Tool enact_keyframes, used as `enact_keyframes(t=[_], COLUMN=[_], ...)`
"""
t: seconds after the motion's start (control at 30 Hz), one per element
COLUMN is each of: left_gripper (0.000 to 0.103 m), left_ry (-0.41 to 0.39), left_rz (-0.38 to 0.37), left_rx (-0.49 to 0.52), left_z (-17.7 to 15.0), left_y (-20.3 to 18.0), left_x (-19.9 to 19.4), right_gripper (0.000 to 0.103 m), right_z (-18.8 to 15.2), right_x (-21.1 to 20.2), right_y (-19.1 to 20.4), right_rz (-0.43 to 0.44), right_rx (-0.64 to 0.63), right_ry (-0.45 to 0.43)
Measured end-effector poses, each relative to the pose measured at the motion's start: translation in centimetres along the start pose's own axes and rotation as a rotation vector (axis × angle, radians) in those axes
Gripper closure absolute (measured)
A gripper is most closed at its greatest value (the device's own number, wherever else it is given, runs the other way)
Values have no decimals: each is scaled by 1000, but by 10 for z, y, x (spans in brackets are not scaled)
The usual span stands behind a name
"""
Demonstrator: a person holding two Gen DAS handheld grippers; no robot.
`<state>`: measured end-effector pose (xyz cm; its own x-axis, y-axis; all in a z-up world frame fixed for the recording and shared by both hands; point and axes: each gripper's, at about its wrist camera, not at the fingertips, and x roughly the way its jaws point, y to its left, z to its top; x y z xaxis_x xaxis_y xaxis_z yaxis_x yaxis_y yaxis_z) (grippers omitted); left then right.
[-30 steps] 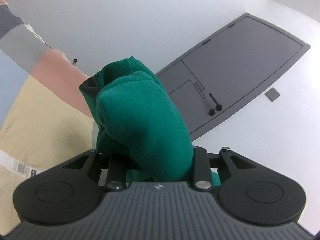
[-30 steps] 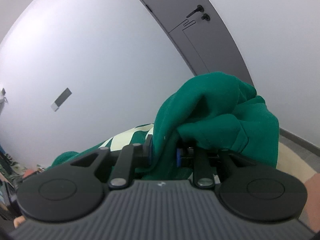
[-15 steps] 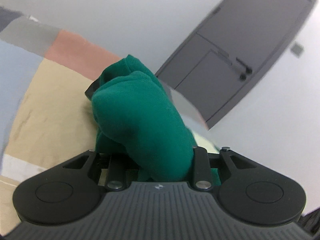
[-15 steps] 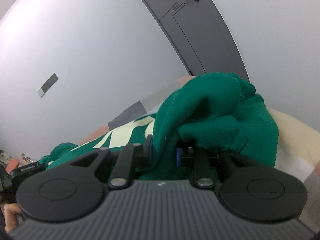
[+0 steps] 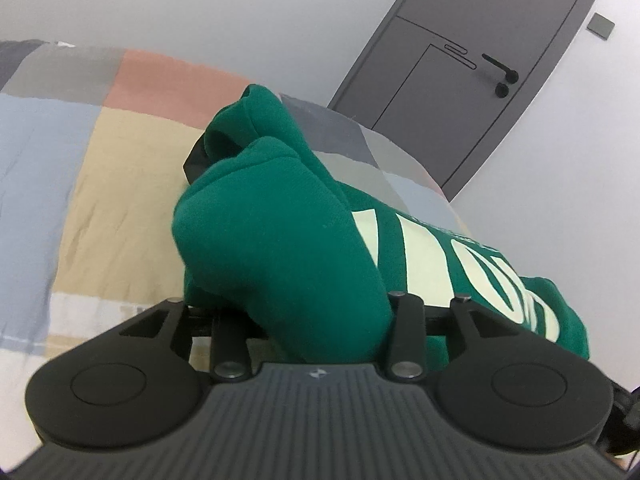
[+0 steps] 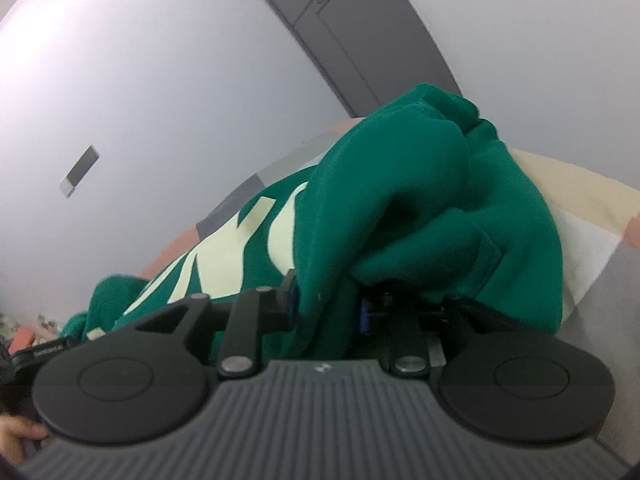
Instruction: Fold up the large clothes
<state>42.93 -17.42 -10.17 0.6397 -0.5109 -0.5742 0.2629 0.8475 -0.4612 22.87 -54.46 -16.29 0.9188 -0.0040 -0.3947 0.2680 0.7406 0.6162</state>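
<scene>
Almost wholly buried, both fingertips of left hand-held gripper point(image 5: 280, 208) and right hand-held gripper point(image 6: 404, 216), each clamped on bunched green sweatshirt point(image 5: 276, 240).

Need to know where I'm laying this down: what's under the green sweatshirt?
Under the green sweatshirt lies a patchwork bedspread of tan, blue, pink and grey blocks. The part directly beneath the cloth is covered, as are both grippers' fingertips.

Bunched green sweatshirt point(image 5: 280, 240) fills the space ahead; patchwork bedspread point(image 5: 120, 184) beyond lies bare.

Left gripper point(image 5: 280, 216) jaws clamp bunched green sweatshirt point(image 5: 280, 248) above patchwork bedspread point(image 5: 120, 184)
</scene>
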Motion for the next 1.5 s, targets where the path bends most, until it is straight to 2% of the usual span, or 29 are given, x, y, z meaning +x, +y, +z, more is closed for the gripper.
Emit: enact_keyframes(t=[0.07,0.1,0.13,0.17,0.33,0.47,0.77,1.1,1.33,1.5], left_gripper=[41,40,40,40,40,40,40,40,40,40], left_ry=[35,49,49,43,20,-23,-104,-177,-215,-235], left_rz=[13,23,36,44,96,131,77,49,34,51], left_rx=[-14,-18,-15,-7,24,114,245,343,376,412], left_z=[3,2,2,1,-7,-6,-18,-61,-98,-120], left_y=[0,-1,-1,-2,-11,-35,-86,-113,-112,-110], left_x=[-4,-9,-15,-23,-62,-111,-233,-340,-383,-399], right_gripper=[67,64,54,53,52,52,52,52,53,53], right_z=[0,0,-1,0,4,11,18,-18,-58,-79], right_x=[3,0,-7,-11,-37,-74,-183,-272,-306,-314], right_y=[1,4,2,4,21,41,126,201,232,238], right_rz=[-19,-33,-39,-35,-93,-133,-82,-39,-41,-63], right_rx=[31,35,39,41,71,36,-178,-392,-495,-525], right_ry=[-1,3,8,14,60,51,-57,-97,-105,-95])
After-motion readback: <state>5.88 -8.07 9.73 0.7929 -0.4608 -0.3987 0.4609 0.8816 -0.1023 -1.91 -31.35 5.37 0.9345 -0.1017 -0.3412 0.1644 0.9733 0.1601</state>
